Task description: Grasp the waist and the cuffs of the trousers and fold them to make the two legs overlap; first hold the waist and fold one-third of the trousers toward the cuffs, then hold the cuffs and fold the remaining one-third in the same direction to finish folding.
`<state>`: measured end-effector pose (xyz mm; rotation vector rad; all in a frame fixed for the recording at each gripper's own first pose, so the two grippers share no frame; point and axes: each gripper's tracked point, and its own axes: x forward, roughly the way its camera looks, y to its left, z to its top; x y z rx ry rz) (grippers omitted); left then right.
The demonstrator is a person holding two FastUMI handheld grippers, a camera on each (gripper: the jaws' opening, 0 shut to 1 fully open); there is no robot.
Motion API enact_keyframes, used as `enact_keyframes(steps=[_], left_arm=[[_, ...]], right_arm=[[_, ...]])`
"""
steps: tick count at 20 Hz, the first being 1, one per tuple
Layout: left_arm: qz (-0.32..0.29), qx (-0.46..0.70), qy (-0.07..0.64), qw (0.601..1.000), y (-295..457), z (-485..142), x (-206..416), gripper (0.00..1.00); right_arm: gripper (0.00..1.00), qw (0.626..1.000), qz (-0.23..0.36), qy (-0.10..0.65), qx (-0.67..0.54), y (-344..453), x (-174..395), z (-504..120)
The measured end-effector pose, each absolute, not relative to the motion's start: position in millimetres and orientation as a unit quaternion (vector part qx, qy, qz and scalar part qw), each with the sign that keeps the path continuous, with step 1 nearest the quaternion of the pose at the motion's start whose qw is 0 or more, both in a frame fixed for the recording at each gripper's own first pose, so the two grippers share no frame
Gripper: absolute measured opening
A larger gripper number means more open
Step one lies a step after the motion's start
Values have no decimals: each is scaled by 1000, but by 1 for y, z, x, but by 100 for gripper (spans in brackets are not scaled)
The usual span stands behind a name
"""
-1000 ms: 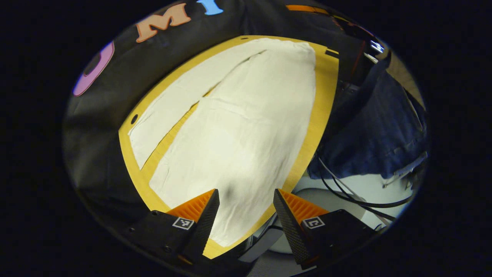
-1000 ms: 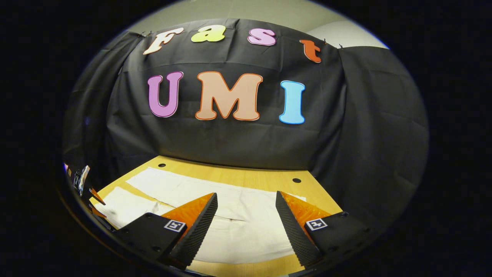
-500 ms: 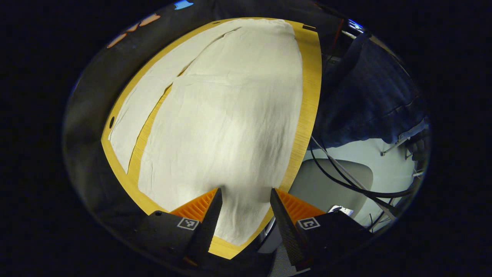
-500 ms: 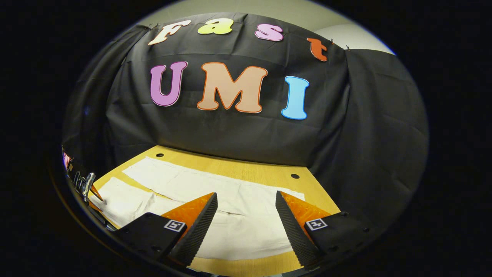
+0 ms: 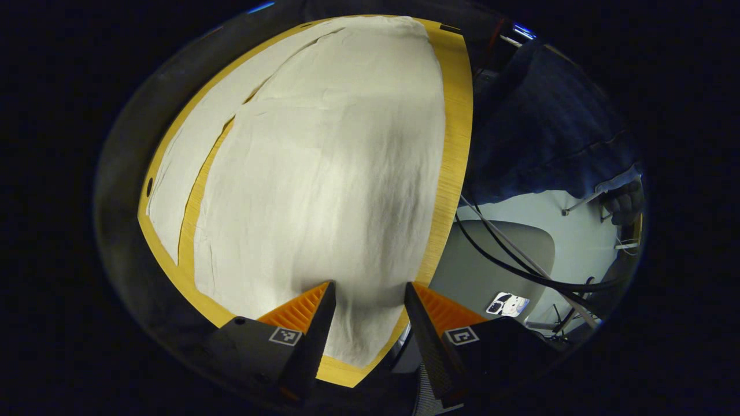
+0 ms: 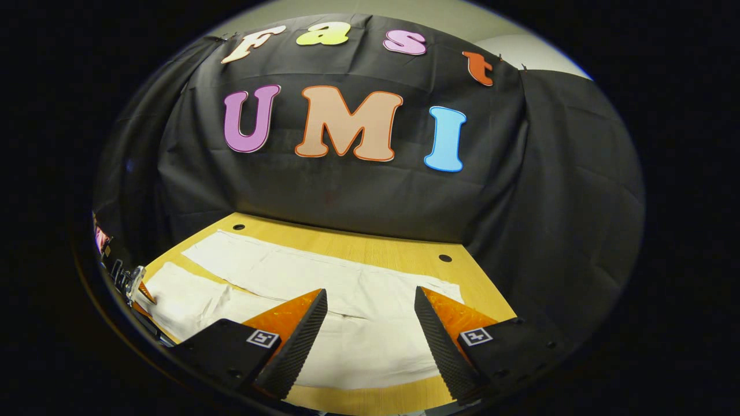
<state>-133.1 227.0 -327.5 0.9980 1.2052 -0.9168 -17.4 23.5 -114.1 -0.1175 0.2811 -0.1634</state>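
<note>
trousers [image 5: 324, 173] are flat on the table [image 5: 457, 144] with legs apart, and both the left gripper [image 5: 365, 300] over the near cuff and the right gripper [image 6: 370, 312] over the waist gape open, empty, so I'd pinch both edges deep before flipping.

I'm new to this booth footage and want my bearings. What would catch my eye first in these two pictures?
The pale trousers spread flat over most of the wooden table, their two legs lying side by side with a thin gap between. In the left gripper view, the left gripper hangs open over the near leg's end. In the right gripper view, the right gripper is open above the trousers' wider end.
</note>
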Motion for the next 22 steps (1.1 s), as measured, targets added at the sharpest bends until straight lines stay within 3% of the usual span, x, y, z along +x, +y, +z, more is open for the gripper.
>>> enact_keyframes(steps=[6,8,10,13,14,22], left_arm=[[-415,450,543,575,227,-330,-135,69],[-412,455,544,572,229,-329,-130,60],[-406,457,546,572,231,-330,-121,43],[-399,456,549,576,230,-331,-113,5],[-398,453,552,576,229,-332,-114,1],[-401,456,573,550,230,-332,-113,0]], right_arm=[[97,984,-83,146,-61,15,-15,-119],[98,983,-83,148,-64,10,-17,-120],[98,983,-80,151,-65,8,-18,-123],[98,982,-66,162,-75,6,-20,-133],[98,981,-56,168,-81,6,-21,-136],[97,949,49,244,-195,-24,-31,-186]])
